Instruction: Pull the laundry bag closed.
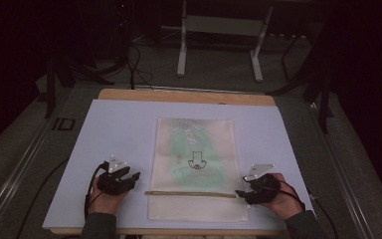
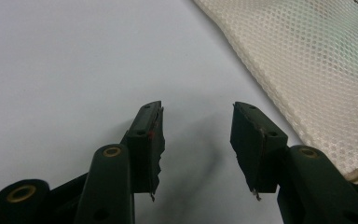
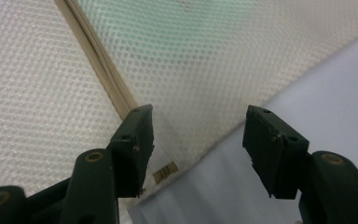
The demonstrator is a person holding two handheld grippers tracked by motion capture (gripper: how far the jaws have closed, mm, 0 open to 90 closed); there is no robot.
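A cream mesh pouch [image 1: 195, 169] lies flat in the middle of the table [image 1: 114, 129], a green garment showing faintly through it and a small black drawing on its face. A tan zipper strip [image 1: 189, 193] runs across its lower part. The right claw [image 1: 242, 194] sits at the strip's right end, jaws wide with nothing between them, above the pouch's edge. The left claw [image 1: 135, 177] rests just left of the pouch, apart from it, jaws also wide and empty over bare table. A white stand [image 1: 219, 25] is on the floor well beyond the table.
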